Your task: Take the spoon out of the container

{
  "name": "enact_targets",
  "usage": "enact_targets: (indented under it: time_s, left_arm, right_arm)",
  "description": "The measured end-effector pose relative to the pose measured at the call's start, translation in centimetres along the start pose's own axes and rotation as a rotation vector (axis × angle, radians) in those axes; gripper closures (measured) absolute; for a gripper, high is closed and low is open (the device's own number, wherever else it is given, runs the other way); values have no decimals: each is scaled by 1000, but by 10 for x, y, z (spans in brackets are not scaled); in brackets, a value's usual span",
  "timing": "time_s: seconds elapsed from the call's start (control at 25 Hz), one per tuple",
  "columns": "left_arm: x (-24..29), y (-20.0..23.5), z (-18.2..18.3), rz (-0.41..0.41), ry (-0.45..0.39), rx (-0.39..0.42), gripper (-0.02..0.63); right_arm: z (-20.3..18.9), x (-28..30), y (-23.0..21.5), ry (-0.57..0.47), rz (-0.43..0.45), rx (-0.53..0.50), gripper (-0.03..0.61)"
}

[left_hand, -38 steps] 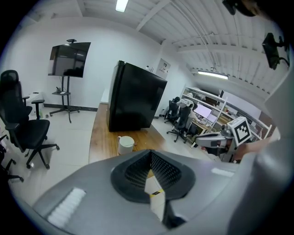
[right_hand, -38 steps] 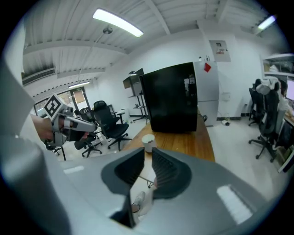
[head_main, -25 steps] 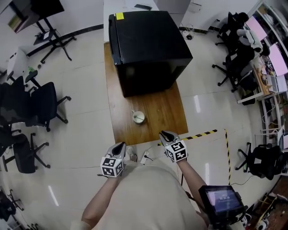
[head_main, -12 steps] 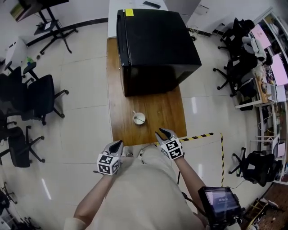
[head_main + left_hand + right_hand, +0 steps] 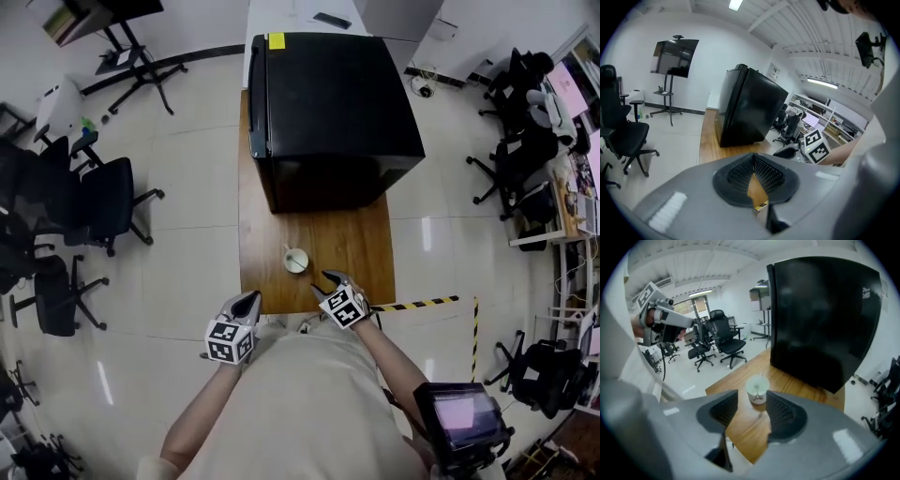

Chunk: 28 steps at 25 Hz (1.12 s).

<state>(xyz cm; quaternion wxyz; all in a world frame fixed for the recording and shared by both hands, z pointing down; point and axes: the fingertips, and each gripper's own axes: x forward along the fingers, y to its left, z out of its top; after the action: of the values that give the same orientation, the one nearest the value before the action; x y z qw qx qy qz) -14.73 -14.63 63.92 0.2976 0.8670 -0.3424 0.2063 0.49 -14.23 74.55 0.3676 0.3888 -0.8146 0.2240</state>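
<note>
- Two grippers sit at the near edge of the tabletop (image 5: pixel 349 246), one in each of our hands, both pointing away from us and downward.
- Our right gripper (image 5: pixel 324 283) hangs over the near edge, right of the middle. Its jaws stand well spread and have just been opening, with nothing between them.
- Seen along those spread jaws, the white container (image 5: pixel 757 386) stands on the wood just beyond the tips, framed in the gap but not touched.
- From overhead, the container (image 5: pixel 295 260) is close to the near edge, about midway between the left and right edges, and upright.
- Inside it is the spoon (image 5: pixel 758 396): its metal end lies low in the container, and its thin handle leans on the rim.
- Our left gripper (image 5: pixel 249 300) is just off the near left corner, over the floor. Its pads meet at the tips — pressed together, gripping nothing.
- At the far end, a big black cabinet (image 5: pixel 333 103) fills the tabletop from edge to edge — well apart from the container.
- Yellow-and-black tape (image 5: pixel 422 303) runs across the floor from the near right corner.
</note>
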Motion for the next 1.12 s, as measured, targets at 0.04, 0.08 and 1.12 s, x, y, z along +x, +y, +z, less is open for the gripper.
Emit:
enact_targets:
  time_s: [0.04, 0.08, 1.12]
  left_arm:
    - [1, 1, 0, 9, 4, 2, 614]
    - [1, 1, 0, 17, 7, 2, 614]
    - [-1, 17, 5, 193, -17, -42, 614]
  right_arm:
    - [-1, 6, -1, 14, 7, -22, 396]
    - [-2, 11, -2, 31, 15, -41, 396]
    - [-25, 83, -15, 159, 111, -89, 410]
